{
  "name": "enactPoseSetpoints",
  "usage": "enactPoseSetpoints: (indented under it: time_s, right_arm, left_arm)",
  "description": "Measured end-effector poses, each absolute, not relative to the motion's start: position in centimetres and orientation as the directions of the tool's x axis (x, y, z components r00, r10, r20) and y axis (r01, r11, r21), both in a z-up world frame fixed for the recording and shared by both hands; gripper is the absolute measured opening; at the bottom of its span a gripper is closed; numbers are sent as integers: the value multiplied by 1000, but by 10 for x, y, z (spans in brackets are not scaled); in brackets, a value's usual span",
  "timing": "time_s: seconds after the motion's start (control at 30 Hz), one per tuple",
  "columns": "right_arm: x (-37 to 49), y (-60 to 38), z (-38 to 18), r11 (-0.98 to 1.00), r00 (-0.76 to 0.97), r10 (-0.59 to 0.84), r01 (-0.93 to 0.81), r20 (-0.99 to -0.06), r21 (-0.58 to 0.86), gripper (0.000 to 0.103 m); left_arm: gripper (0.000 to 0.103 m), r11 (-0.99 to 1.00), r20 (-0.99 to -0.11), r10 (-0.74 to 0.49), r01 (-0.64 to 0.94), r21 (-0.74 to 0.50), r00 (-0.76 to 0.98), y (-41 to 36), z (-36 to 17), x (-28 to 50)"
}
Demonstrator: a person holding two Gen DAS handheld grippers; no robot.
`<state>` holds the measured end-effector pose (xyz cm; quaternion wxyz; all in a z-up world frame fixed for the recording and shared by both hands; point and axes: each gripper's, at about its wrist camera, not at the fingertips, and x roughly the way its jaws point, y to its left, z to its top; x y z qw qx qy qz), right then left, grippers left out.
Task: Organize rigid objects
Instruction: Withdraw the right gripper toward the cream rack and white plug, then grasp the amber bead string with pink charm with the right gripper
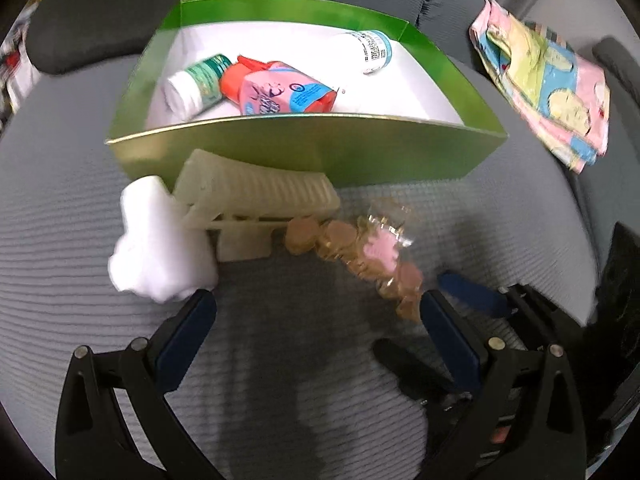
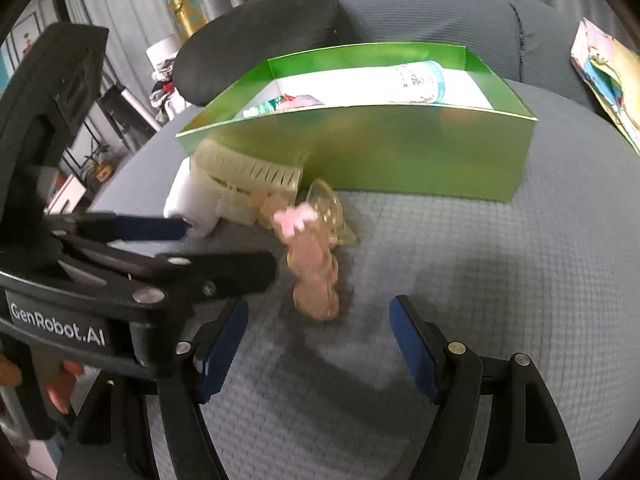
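A green box (image 1: 304, 152) stands on a grey cushion and holds a green-labelled white bottle (image 1: 196, 84), a pink and orange pack (image 1: 280, 88) and a blue-labelled white bottle (image 1: 368, 50). In front of it lie a cream ribbed plastic piece (image 1: 256, 196), a white lump (image 1: 160, 240) and a clear bag of pink and tan pieces (image 1: 360, 252). My left gripper (image 1: 316, 312) is open just short of them, empty. My right gripper (image 2: 320, 320) is open, just short of the bag (image 2: 312, 256). The box (image 2: 400, 152) and my left gripper (image 2: 230, 250) also show in the right wrist view.
A colourful folded cloth (image 1: 548, 92) lies to the right of the box. A dark cushion (image 1: 120, 12) sits behind the box on the left. Shelves and curtains (image 2: 120, 20) stand beyond the cushion's left edge.
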<state>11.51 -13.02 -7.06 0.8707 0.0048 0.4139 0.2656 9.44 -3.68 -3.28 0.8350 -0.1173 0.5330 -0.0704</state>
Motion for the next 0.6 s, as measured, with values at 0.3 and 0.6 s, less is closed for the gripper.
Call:
enactPoseSetpoints:
  time_s: [0.3,0.6]
  right_arm:
    - [129,-118,-75,848,515,486,-472,-707,240,46]
    - [110,-130,-75,827,473,523,-483,-709,288,27]
  left_arm:
    - [100,918,-859,-345,-53,-392,378,-28,-38,104]
    - [95,902,-850,-383,-50,-428,360,-24,-37,97]
